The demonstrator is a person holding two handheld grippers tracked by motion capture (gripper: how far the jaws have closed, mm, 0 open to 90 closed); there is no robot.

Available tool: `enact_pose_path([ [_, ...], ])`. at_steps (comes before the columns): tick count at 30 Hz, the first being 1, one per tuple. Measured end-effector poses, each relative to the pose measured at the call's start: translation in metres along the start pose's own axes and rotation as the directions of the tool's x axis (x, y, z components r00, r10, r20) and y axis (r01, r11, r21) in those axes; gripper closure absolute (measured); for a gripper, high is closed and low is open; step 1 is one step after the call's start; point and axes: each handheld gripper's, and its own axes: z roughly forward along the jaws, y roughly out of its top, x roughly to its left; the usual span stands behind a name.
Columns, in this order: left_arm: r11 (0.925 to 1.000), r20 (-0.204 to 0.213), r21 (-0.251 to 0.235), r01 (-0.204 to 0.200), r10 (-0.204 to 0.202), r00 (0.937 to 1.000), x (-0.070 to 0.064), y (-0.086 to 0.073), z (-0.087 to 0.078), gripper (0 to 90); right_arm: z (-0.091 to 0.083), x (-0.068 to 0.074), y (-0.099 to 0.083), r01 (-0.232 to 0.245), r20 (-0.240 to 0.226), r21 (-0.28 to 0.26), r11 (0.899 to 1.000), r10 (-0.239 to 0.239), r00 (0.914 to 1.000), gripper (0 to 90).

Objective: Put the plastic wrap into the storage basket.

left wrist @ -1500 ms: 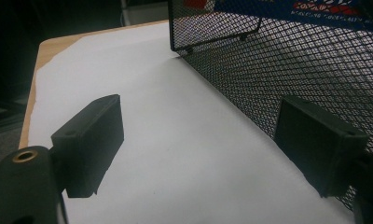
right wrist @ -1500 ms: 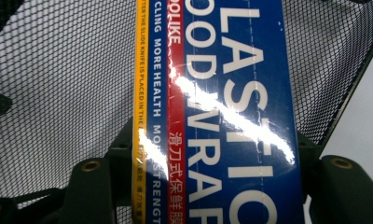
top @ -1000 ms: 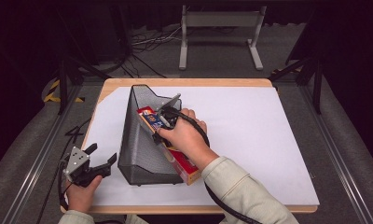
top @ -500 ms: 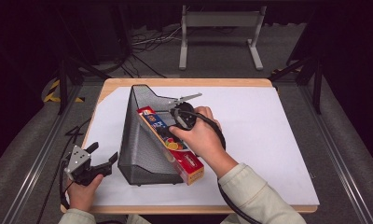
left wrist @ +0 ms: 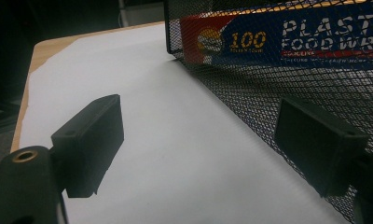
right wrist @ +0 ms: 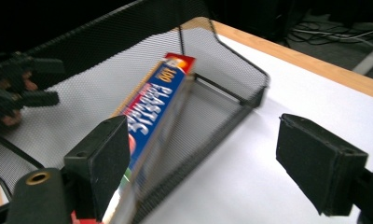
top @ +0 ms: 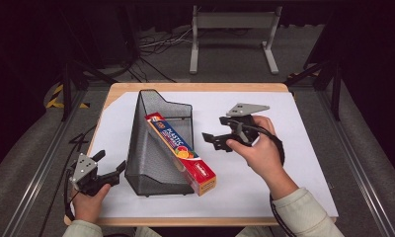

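A long blue and red plastic food wrap box (top: pixel 181 149) lies slanted in a black mesh holder (top: pixel 151 153), its near end sticking out past the front. My right gripper (top: pixel 211 141) hovers open just right of the box, apart from it, with nothing between its jaws. In the right gripper view the box (right wrist: pixel 154 107) and the holder (right wrist: pixel 231 60) lie ahead of the open right gripper (right wrist: pixel 210 163). My left gripper (top: pixel 111 160) is open at the front left, beside the holder's side wall (left wrist: pixel 268 88). The box (left wrist: pixel 287 37) shows through the mesh beyond my left gripper (left wrist: pixel 203 144).
A white sheet (top: pixel 294 148) covers the wooden table (top: pixel 195 87). Dark floor with cables and a grey metal stand (top: pixel 232 34) lies beyond the far edge. Metal rails run along both sides of the table.
My right gripper has drawn back to the right, away from the box, which stays slanted in the holder. The left gripper has not moved.
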Motion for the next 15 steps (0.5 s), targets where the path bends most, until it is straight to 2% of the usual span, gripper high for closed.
enact_pose_path([
  [3,1.0000,-0.002,-0.001,0.002,-0.002,1.0000,0.000,0.000,0.000,16.6,-0.016,-0.011,-0.010,-0.009,0.013,-0.008,1.000,0.010,0.9999,17.0],
  [8,1.0000,-0.001,0.000,0.005,-0.005,1.0000,0.000,-0.001,-0.001,16.6,-0.041,-0.033,-0.031,0.013,0.030,-0.008,1.000,-0.013,0.9995,15.4],
  [10,1.0000,-0.003,0.000,0.004,-0.004,1.0000,0.000,-0.001,-0.001,16.5,-0.053,-0.044,-0.042,-0.003,0.044,-0.023,1.000,0.004,0.9990,15.4],
  [11,1.0000,-0.003,0.000,0.004,-0.004,1.0000,0.000,-0.001,-0.001,16.5,-0.053,-0.044,-0.042,-0.003,0.044,-0.023,1.000,0.004,0.9990,15.4],
  [15,1.0000,-0.005,0.002,0.007,-0.006,1.0000,-0.001,-0.001,-0.001,16.6,-0.069,-0.064,-0.067,-0.016,0.095,-0.019,1.000,0.018,0.9953,15.4],
])
